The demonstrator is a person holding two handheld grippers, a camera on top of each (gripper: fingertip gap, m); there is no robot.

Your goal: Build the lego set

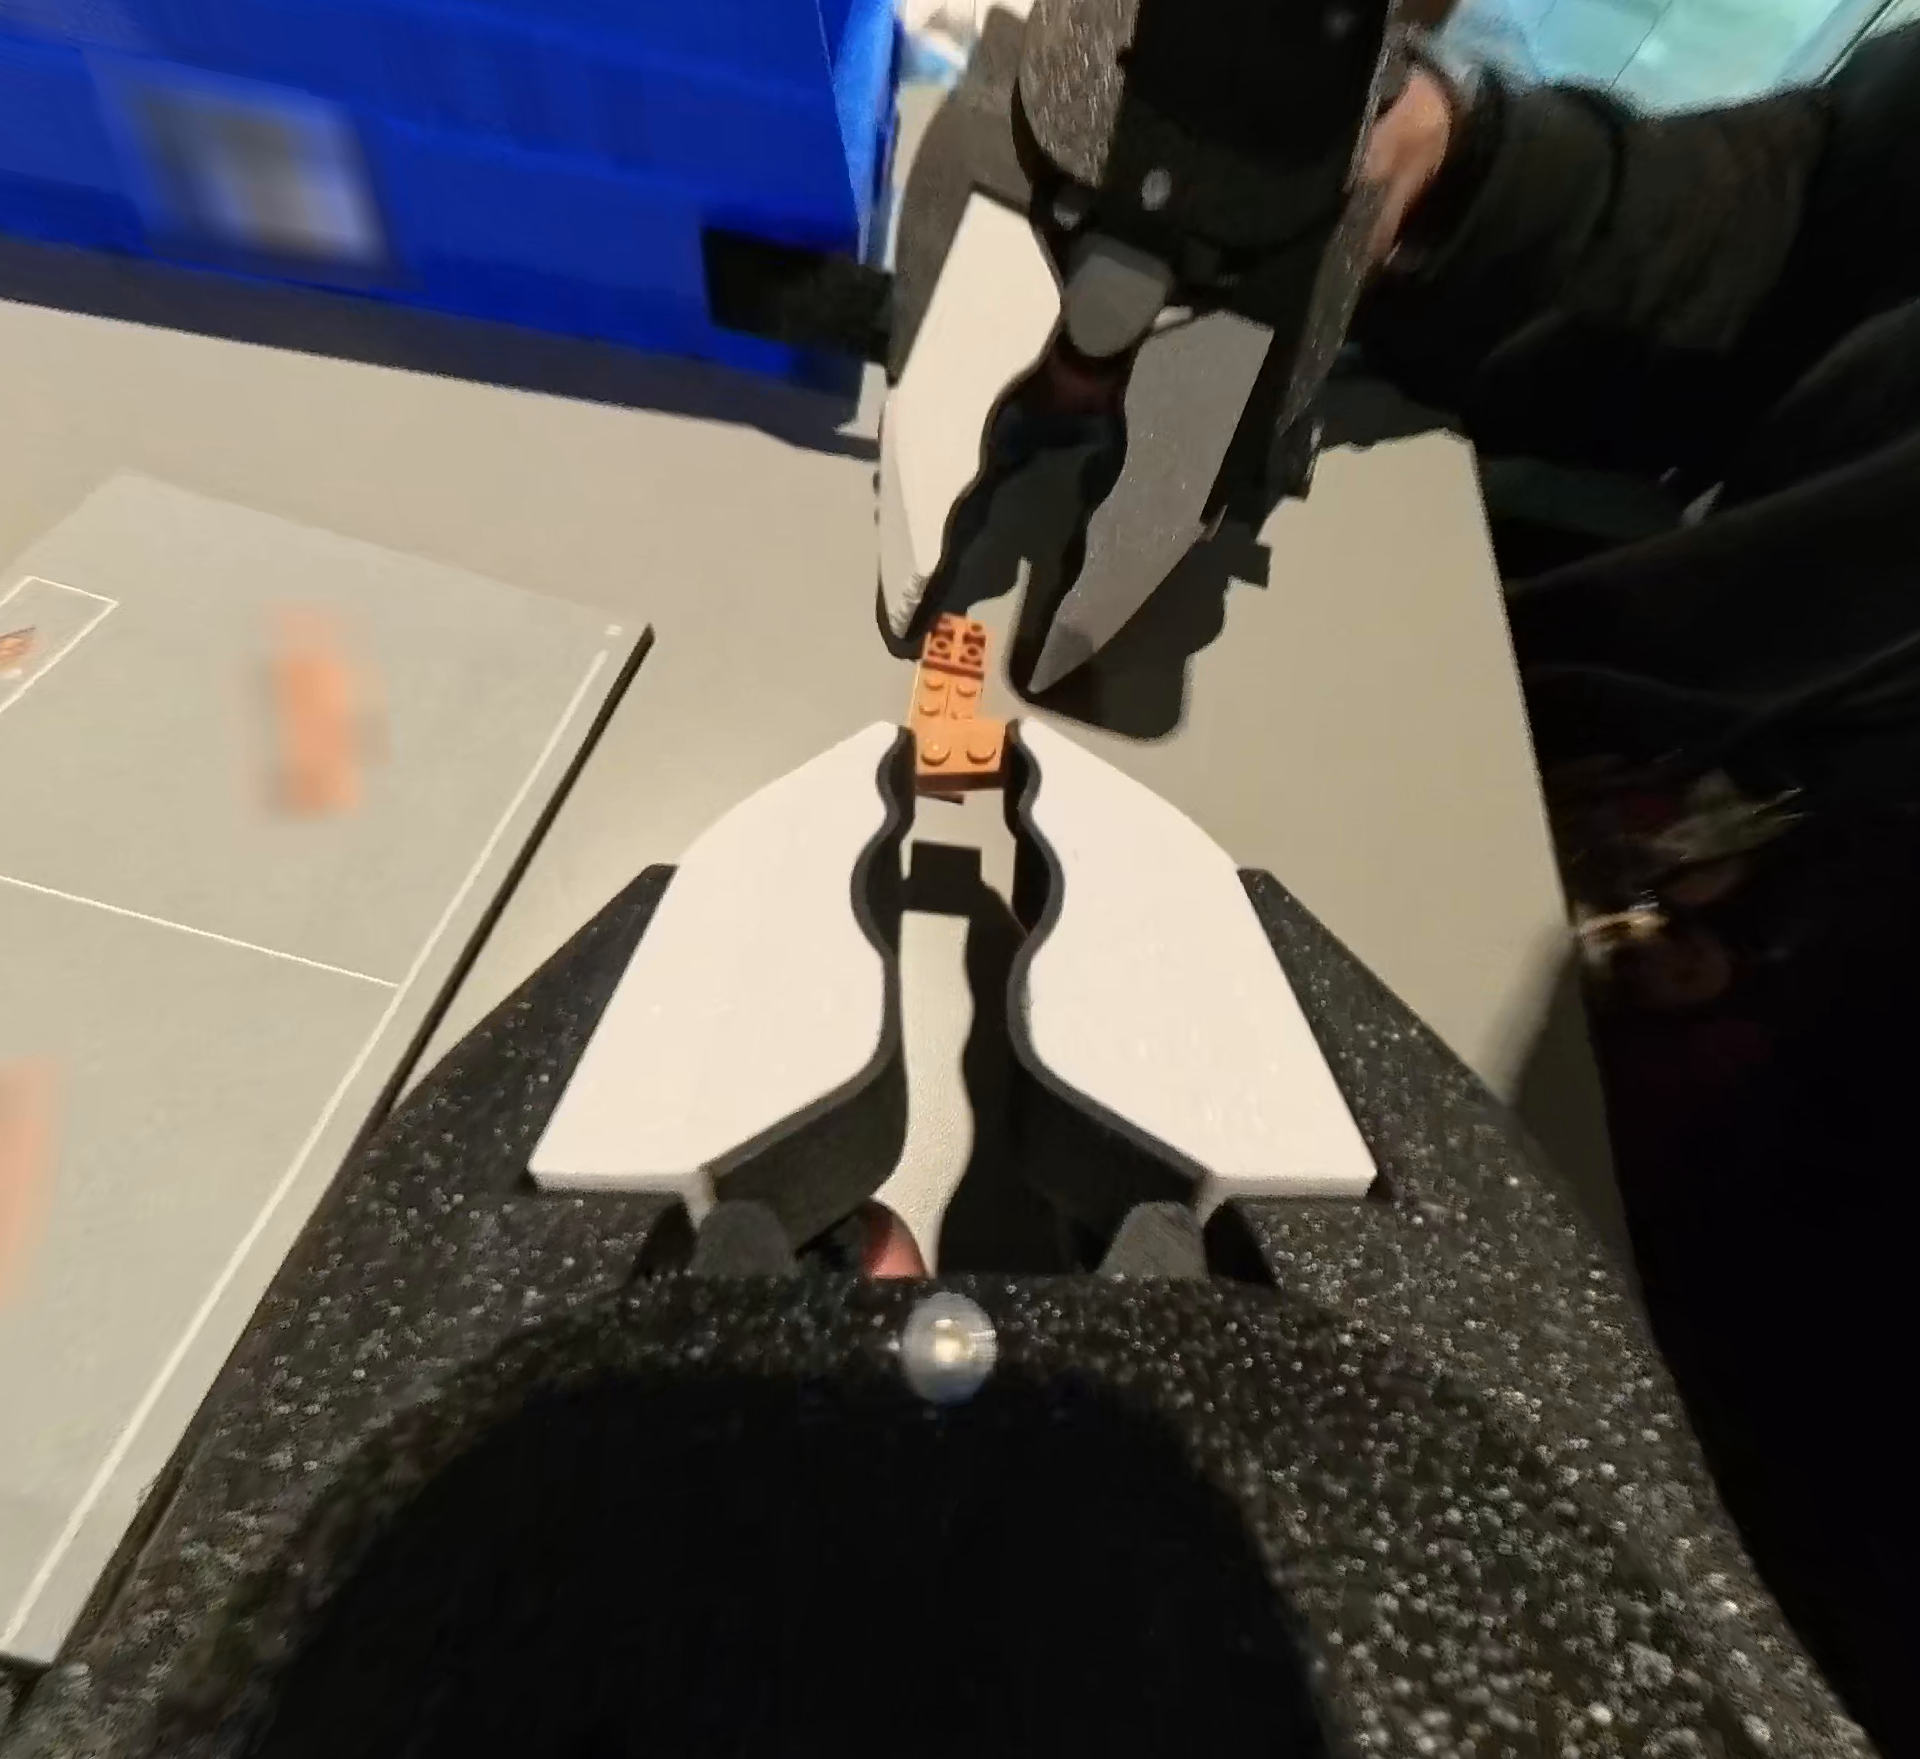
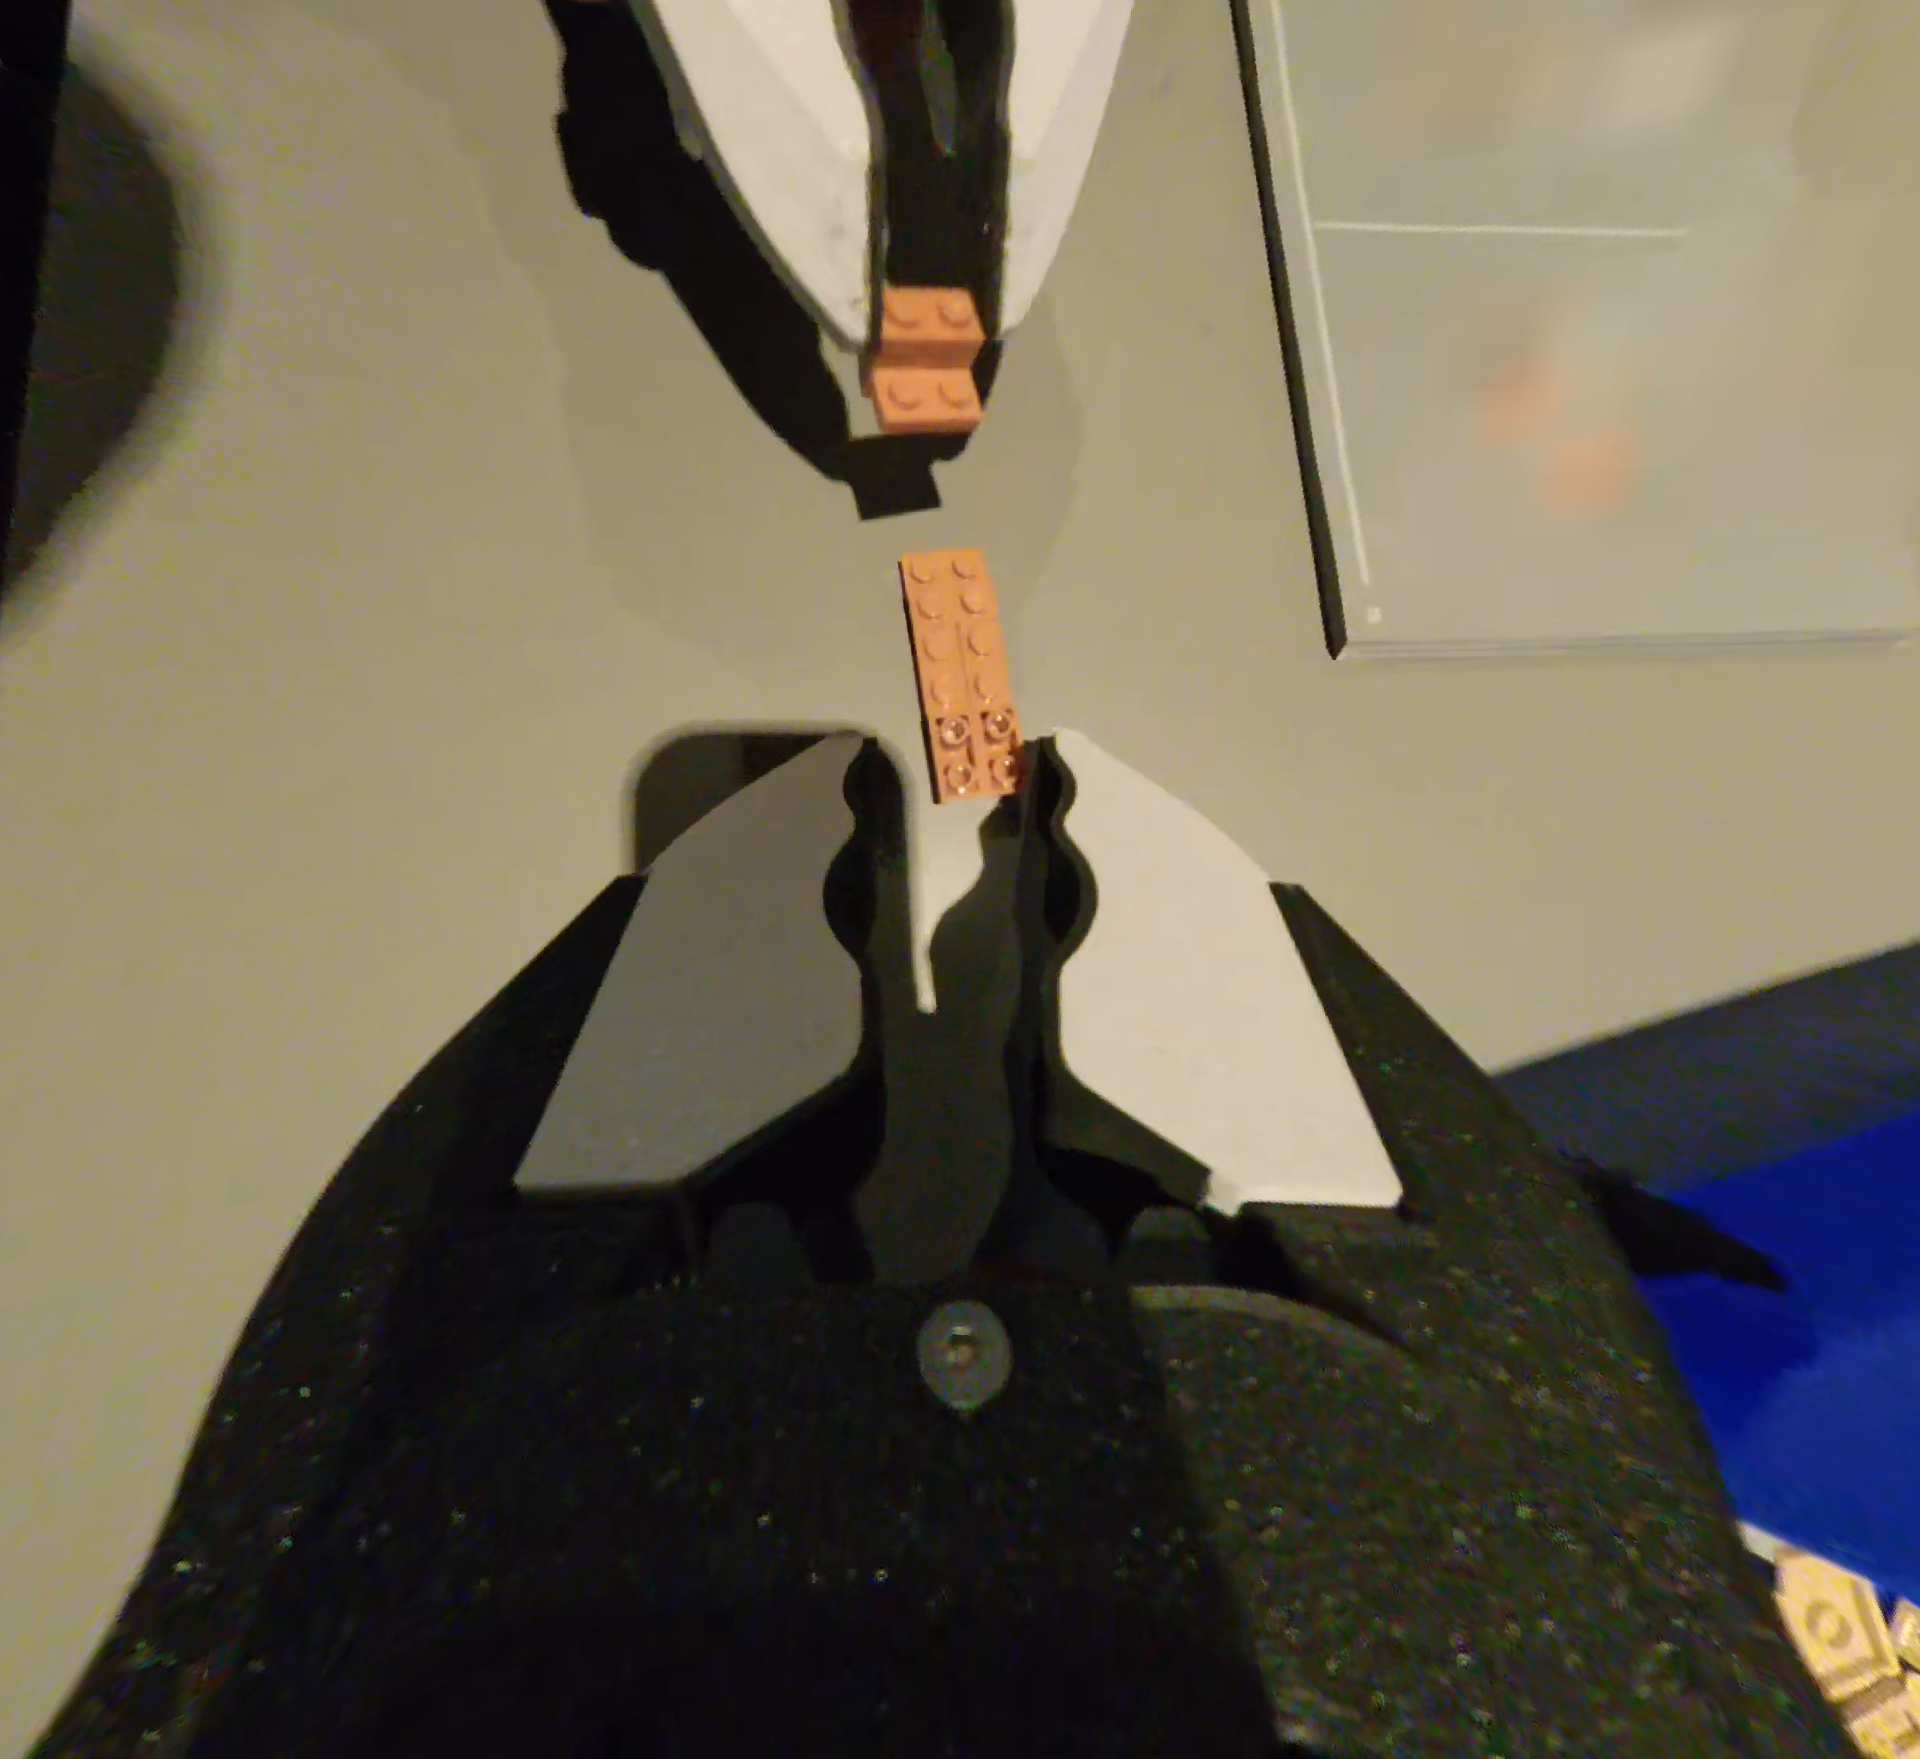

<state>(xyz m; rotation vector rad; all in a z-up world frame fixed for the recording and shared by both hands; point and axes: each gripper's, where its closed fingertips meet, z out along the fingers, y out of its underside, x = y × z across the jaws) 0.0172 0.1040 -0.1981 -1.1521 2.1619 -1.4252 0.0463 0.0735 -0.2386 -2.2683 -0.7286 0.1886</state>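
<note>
My left gripper (image 1: 958,741) is shut on a small orange stepped brick piece (image 1: 958,762) and holds it just above the grey table. It also shows in the right wrist view (image 2: 928,336), at the top, with the piece (image 2: 925,359). A long orange plate (image 2: 958,660) lies flat on the table between the two grippers, also visible in the left wrist view (image 1: 948,670). My right gripper (image 2: 961,759) is open, and its jaws straddle the plate's near end, with the right fingertip close to it. In the left wrist view it (image 1: 982,644) comes down from above.
An instruction booklet (image 1: 260,878) lies open on the table beside the work spot, also in the right wrist view (image 2: 1610,307). A blue bin (image 1: 436,68) stands at the table's back. A person's black sleeve (image 1: 1662,255) is behind the right gripper. Across from one pair of fingers to the other is roughly 6 centimetres.
</note>
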